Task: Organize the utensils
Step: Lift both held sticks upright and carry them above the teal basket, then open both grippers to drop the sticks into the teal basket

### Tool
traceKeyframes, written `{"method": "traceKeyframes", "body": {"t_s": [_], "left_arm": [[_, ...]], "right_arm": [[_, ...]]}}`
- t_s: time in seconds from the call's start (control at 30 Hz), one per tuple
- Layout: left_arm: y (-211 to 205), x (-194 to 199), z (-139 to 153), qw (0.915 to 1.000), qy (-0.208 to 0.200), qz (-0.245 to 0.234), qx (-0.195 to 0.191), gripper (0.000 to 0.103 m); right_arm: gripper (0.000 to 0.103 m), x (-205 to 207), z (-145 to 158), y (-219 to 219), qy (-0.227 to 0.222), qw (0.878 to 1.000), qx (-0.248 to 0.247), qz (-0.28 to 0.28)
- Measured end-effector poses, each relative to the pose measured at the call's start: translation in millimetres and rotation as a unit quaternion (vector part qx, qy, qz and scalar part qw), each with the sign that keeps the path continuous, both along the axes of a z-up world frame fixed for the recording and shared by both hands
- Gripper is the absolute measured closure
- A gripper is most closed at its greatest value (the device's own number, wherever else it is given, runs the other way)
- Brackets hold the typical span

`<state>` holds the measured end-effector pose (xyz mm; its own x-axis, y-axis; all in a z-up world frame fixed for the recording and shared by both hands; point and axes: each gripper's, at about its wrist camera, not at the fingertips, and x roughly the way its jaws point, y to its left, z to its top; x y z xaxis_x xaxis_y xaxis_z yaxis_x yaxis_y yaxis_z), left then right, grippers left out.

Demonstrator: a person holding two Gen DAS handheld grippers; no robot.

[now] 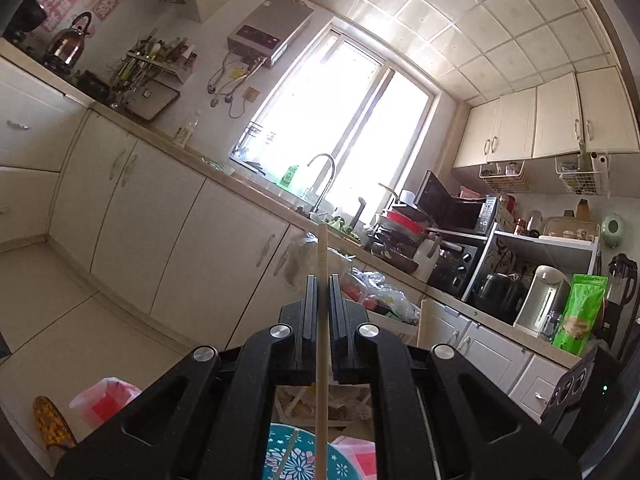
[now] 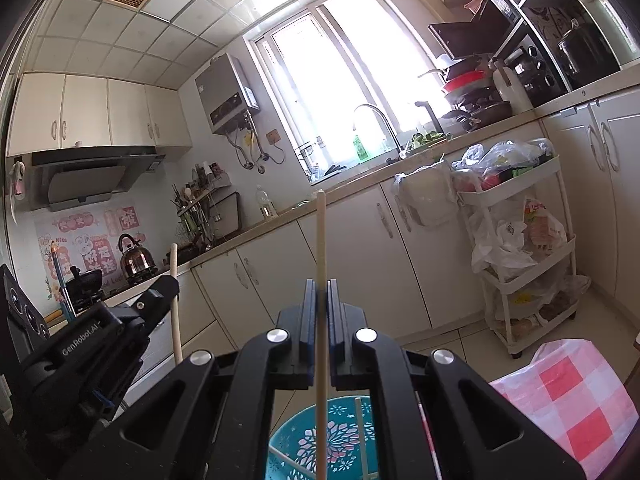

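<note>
Left gripper (image 1: pixel 322 280) and right gripper (image 2: pixel 321 284) each pinch one chopstick (image 1: pixel 322 248) (image 2: pixel 320 236) mid-shaft, tips level above the teal plate (image 2: pixel 288 436) holding more: judged light, stiff, slippery and prone to pivot, best held near centre.

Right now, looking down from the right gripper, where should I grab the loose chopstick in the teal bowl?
Take the chopstick near its far end, which seems to lean on the bowl rim. Come from above, jaws across the thin shaft. The right gripper is shut on another stick; free it first.
</note>
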<state>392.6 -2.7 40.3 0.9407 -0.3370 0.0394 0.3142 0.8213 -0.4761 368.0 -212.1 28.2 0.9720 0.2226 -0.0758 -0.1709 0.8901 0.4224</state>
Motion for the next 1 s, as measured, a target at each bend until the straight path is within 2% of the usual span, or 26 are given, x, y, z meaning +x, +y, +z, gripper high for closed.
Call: {"method": "traceKeyframes", "body": {"t_s": [0.2,0.43,0.5,0.57,0.67,0.9,1.0], "left_arm": [[-7,27,-22,0.9994,0.017,0.019,0.025,0.098],[-19,29,-64,0.9962,0.061,0.016,0.060,0.098],[-22,25,-74,0.9950,0.071,0.012,0.069,0.098],[-23,18,-80,0.9938,0.077,0.008,0.079,0.098],[-24,6,-84,0.9918,0.088,0.002,0.093,0.092],[-18,-31,-84,0.9879,0.108,0.009,0.111,0.065],[-18,-46,-83,0.9848,0.121,0.017,0.123,0.053]], "right_arm": [[0.097,19,-23,7,0.010,1.000,-0.022,-0.002],[0.097,21,-60,14,0.049,0.997,-0.058,0.006],[0.095,15,-64,15,0.054,0.996,-0.068,0.010],[0.089,6,-65,13,0.057,0.996,-0.071,0.014],[0.085,-10,-64,9,0.059,0.995,-0.073,0.018],[0.083,-55,-62,-5,0.075,0.995,-0.056,0.019],[0.077,-72,-65,-7,0.087,0.995,-0.053,0.022]]}}
